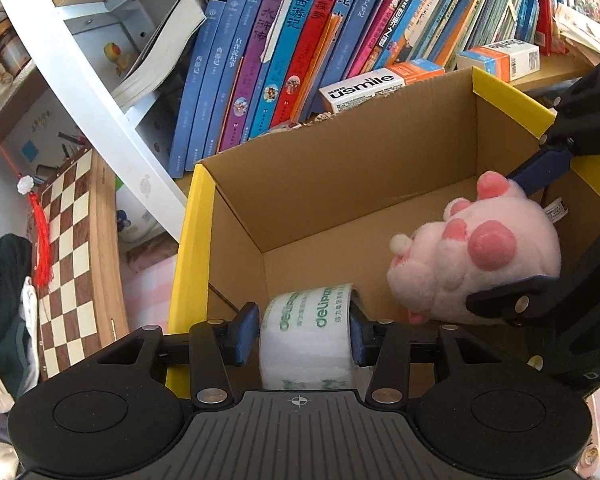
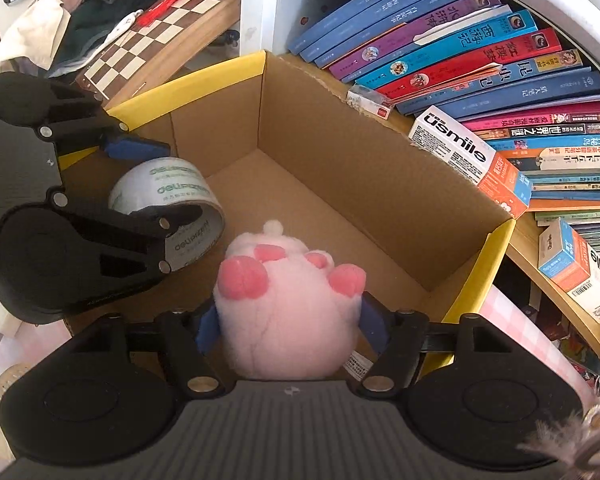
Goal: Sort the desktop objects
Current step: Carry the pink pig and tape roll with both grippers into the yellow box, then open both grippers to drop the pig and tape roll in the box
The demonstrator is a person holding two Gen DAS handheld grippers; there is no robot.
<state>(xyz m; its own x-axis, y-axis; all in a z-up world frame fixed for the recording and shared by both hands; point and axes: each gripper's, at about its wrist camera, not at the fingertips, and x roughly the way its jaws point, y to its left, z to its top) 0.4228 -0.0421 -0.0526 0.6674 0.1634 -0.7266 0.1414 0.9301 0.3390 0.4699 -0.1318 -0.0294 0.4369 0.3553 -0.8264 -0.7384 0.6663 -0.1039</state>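
An open cardboard box (image 1: 340, 168) with yellow-taped rims stands in front of the bookshelf; it also shows in the right wrist view (image 2: 340, 152). My left gripper (image 1: 305, 330) is shut on a roll of clear tape (image 1: 306, 336) and holds it over the box's near left corner. The roll also shows in the right wrist view (image 2: 172, 200). My right gripper (image 2: 288, 320) is shut on a pink plush paw toy (image 2: 284, 300) and holds it over the box's inside. The toy also shows at the right of the left wrist view (image 1: 476, 256).
A row of leaning books (image 1: 300, 48) fills the shelf behind the box. A white usmile carton (image 1: 360, 90) and small orange-blue boxes (image 2: 568, 260) lie by the rim. A chessboard (image 1: 70, 264) leans at the left, beside a pile of clothes (image 2: 100, 4).
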